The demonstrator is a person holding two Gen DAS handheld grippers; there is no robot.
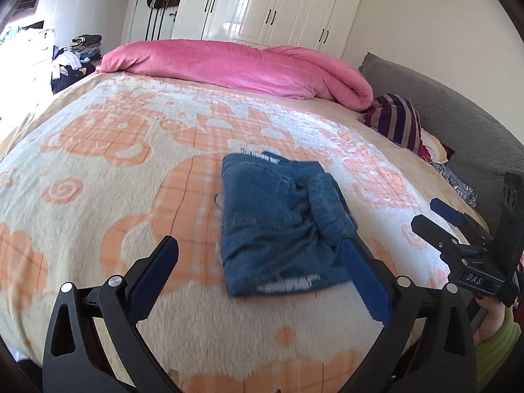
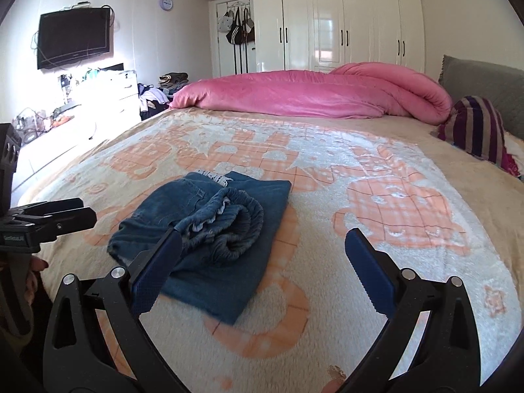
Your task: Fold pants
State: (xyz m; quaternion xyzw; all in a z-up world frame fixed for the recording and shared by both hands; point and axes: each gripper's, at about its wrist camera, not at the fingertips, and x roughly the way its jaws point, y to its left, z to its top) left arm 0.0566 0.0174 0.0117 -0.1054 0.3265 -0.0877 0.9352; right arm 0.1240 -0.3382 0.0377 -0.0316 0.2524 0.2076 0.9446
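Note:
A pair of blue denim pants (image 1: 278, 222) lies folded into a compact bundle on the orange-and-cream blanket (image 1: 98, 170), its elastic waistband bunched on top. My left gripper (image 1: 258, 242) hovers above the near edge of the bundle, fingers spread wide and touching nothing. At the right of this view my right gripper (image 1: 427, 213) hangs over the blanket beside the bundle, held by a hand in a green sleeve. In the right wrist view the pants (image 2: 209, 229) sit left of centre. The right gripper (image 2: 263, 232) stands open above them, and the left gripper (image 2: 86, 209) shows at the left edge.
A rolled pink duvet (image 2: 311, 95) lies across the far side of the bed. A striped pillow (image 2: 475, 127) leans on the grey headboard (image 2: 481, 75). White wardrobes (image 2: 344, 23) line the back wall. A TV (image 2: 73, 37), a white dresser (image 2: 108, 95) and a clothes pile (image 2: 163, 91) stand left.

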